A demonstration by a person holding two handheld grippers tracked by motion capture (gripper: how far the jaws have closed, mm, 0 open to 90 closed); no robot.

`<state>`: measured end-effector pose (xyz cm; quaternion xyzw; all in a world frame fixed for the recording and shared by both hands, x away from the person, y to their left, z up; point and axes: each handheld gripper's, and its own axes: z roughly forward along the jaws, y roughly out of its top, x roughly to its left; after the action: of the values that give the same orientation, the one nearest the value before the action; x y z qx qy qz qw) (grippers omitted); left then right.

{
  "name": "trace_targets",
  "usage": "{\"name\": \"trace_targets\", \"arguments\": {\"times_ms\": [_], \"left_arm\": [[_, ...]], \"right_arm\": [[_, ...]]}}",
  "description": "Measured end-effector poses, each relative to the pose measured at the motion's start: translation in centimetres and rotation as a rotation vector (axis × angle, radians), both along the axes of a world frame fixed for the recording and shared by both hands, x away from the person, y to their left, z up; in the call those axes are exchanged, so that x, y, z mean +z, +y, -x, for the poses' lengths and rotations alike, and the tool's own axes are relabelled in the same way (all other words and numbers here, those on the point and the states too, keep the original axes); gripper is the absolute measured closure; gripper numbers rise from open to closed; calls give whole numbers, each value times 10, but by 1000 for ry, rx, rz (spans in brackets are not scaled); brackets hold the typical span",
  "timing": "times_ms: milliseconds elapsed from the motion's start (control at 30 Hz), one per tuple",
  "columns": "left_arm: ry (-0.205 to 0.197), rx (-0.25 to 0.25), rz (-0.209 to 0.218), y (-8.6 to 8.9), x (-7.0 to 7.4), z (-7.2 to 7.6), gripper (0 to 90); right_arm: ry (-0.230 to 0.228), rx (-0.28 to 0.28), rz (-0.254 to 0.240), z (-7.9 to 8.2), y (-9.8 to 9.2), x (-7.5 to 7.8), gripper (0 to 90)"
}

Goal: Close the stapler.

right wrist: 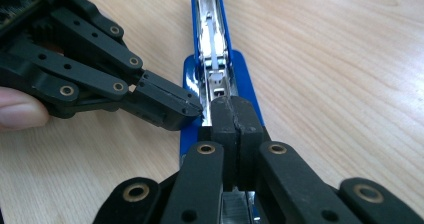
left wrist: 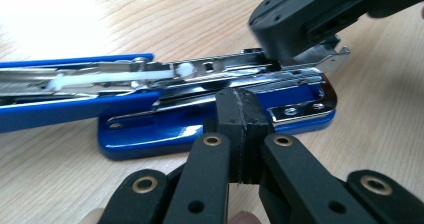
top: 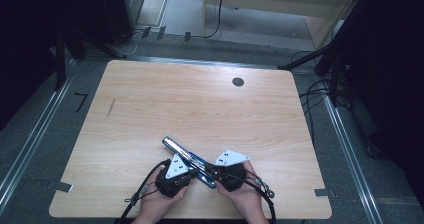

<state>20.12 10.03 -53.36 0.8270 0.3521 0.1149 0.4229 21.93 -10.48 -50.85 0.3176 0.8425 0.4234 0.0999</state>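
blue metal stapler (top: pixel 192 158), lid swung open, at 6 o'clock on wooden surface (top: pixel 200 109) | left tool (left wrist: pixel 244 115) pressed together against base | right tool (right wrist: pixel 234 115) pressed together on magazine rail | advice: steady base, push straight down rail

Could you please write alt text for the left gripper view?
A blue stapler lies opened out on a wooden table, its metal staple channel exposed. The left hand-held gripper, jaws closed together, meets its base from below, while the right hand-held gripper touches the channel's end from above.
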Motion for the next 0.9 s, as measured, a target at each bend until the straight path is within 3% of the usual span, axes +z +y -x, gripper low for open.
{"name": "trace_targets", "arguments": {"times_ms": [167, 267, 367, 667, 900], "left_arm": [[6, 21, 7, 5, 2, -1, 900], [30, 54, 14, 12, 3, -4, 900], [10, 99, -5, 23, 6, -8, 900], [48, 204, 12, 55, 4, -22, 900], [73, 237, 18, 60, 2, -26, 900]], "right_arm": [[-13, -10, -26, -1, -2, 4, 900], [-20, -12, -33, -2, -2, 8, 900], [-29, -11, -40, -5, 0, 10, 900], [-22, -13, -46, -13, 13, 13, 900], [-15, -7, -61, -22, 30, 16, 900]]}}
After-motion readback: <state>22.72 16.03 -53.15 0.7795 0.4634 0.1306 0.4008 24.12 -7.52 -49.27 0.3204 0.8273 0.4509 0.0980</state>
